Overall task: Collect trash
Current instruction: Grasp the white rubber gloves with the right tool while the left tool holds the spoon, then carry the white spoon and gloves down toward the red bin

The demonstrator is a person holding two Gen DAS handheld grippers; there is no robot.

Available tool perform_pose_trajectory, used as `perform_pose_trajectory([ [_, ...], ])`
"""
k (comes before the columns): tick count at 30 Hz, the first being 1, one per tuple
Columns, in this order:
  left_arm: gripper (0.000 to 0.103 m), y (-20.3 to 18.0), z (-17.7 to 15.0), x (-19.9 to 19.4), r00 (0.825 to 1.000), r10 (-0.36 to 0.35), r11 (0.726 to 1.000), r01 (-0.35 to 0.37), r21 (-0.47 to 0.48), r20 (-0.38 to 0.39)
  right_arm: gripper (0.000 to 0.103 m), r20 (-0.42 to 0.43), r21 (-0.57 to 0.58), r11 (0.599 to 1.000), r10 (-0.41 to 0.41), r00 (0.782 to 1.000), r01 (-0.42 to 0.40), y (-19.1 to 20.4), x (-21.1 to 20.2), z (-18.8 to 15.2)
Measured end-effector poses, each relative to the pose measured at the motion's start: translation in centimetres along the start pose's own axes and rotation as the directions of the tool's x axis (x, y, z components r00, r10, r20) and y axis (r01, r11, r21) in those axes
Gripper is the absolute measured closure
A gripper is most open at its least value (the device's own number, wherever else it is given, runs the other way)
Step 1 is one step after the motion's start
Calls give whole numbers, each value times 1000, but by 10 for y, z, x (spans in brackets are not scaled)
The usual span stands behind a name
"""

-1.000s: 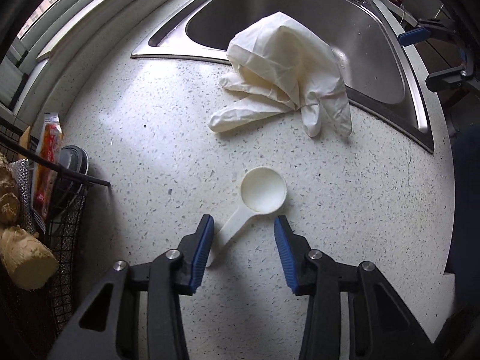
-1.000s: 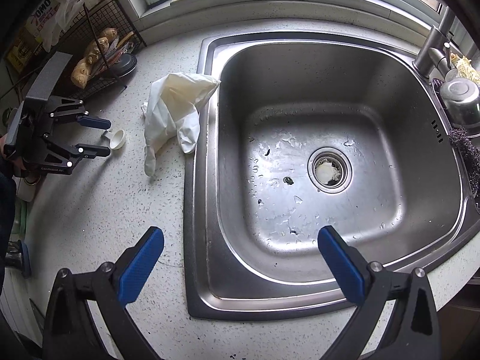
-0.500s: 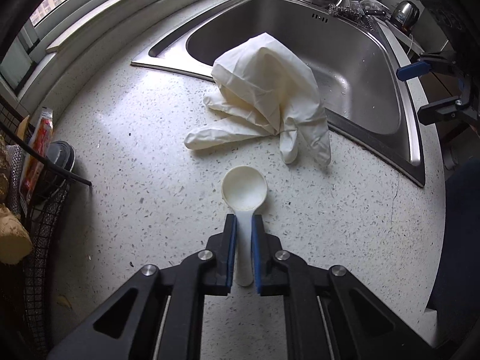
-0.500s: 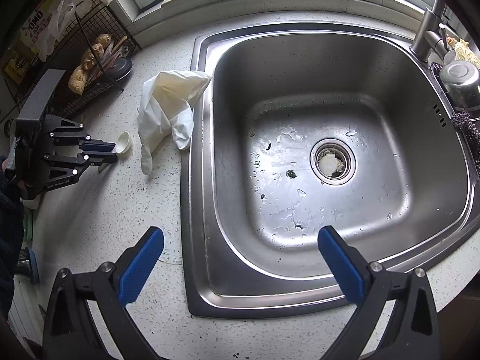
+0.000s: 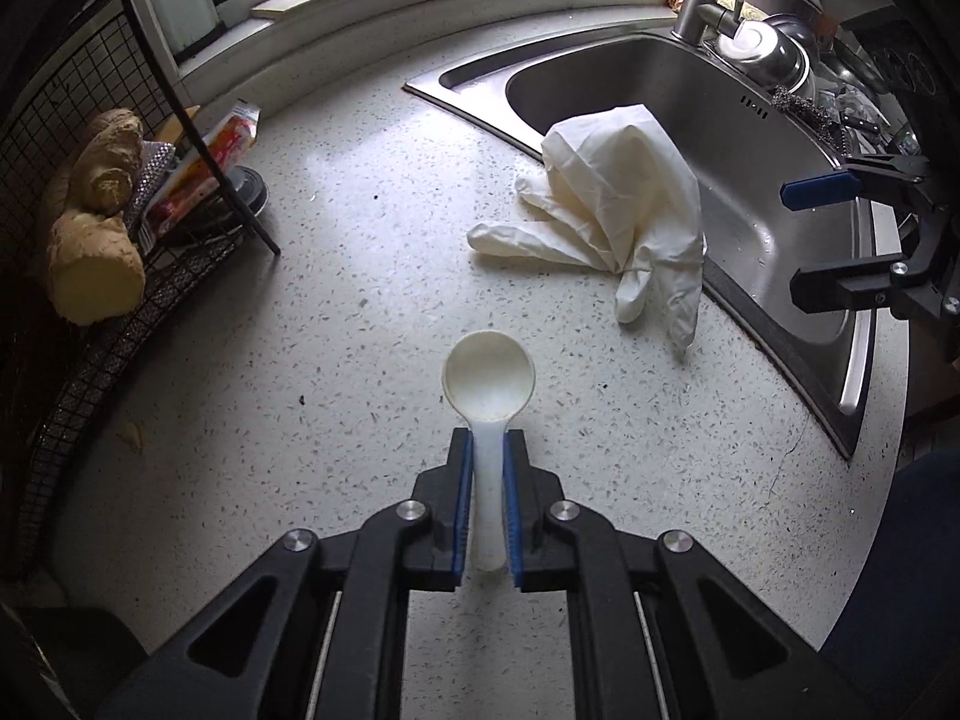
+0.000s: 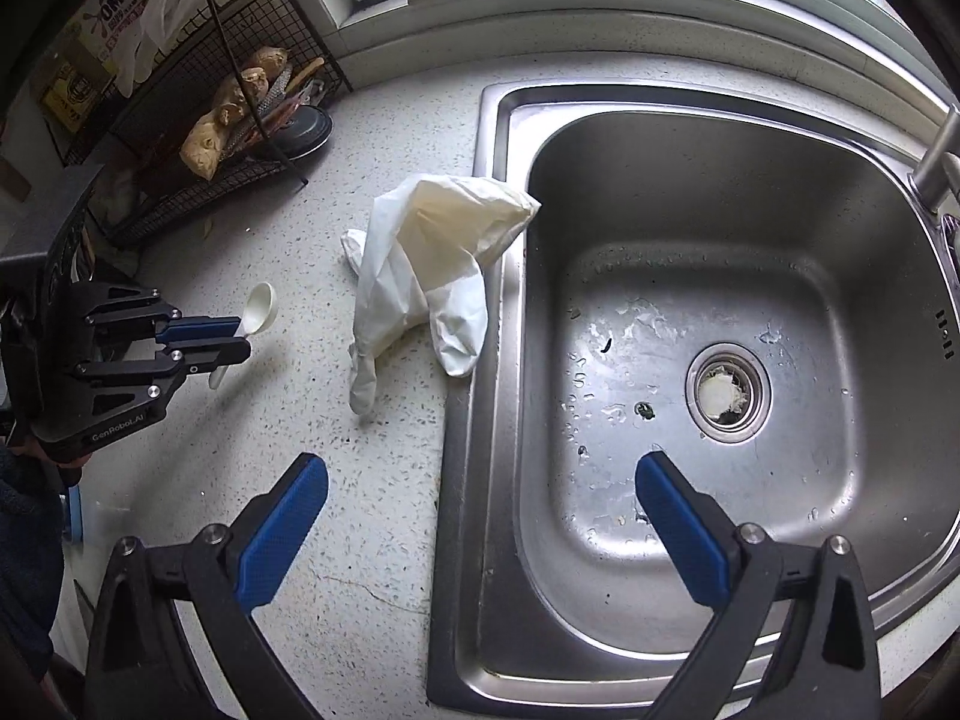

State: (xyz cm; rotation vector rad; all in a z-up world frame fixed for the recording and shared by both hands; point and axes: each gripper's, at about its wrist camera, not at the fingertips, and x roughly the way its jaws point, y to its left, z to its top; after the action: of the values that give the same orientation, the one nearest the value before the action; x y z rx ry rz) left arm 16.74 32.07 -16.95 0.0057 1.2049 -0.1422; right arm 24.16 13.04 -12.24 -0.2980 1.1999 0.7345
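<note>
With your left gripper [image 5: 486,450] clamped on the small white plastic scoop's [image 5: 489,378] handle above the speckled counter [image 5: 336,324], your right gripper [image 6: 480,498] gapes wide beside the crumpled cream rubber glove [image 6: 420,264].

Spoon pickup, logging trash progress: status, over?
Left gripper shut on the white spoon. Right gripper open, empty, at the sink edge. Glove still on the counter. Nothing blocking.
</note>
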Motion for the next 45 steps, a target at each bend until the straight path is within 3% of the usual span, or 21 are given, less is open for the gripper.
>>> perform_pose_trajectory([
  [11,94,23,-23,-18,998,8,978,4,-210,58,1,-18,-181,983,-17,1000,14,25,47,56],
  [13,94,25,-28,-22,997,8,968,12,-252,78,6,-32,-214,977,-32,999,24,29,59,61],
  [16,94,26,-32,-25,996,3,956,25,-293,95,19,-41,-266,963,-55,998,42,35,70,64],
  [19,94,24,-33,-24,996,10,948,18,-318,84,33,0,-313,942,-128,992,121,39,73,64],
  [21,94,22,-33,-26,997,24,945,2,-326,76,49,26,-329,931,-159,987,159,38,71,62],
  [22,94,19,-32,-27,997,25,945,2,-328,76,52,31,-328,931,-160,987,161,35,69,61],
  [24,94,15,-29,-29,996,29,942,0,-336,80,72,47,-322,930,-172,984,178,28,65,59],
  [29,94,-1,-21,-30,996,50,943,-25,-333,67,95,25,-268,960,-80,996,84,1,49,54],
  [37,94,-52,-5,-38,997,32,951,-7,-309,76,97,43,-284,958,-19,999,30,-13,-5,2],
  [45,94,-134,8,-50,996,35,962,-10,-275,86,97,76,-262,965,5,997,15,-43,-68,-61],
])
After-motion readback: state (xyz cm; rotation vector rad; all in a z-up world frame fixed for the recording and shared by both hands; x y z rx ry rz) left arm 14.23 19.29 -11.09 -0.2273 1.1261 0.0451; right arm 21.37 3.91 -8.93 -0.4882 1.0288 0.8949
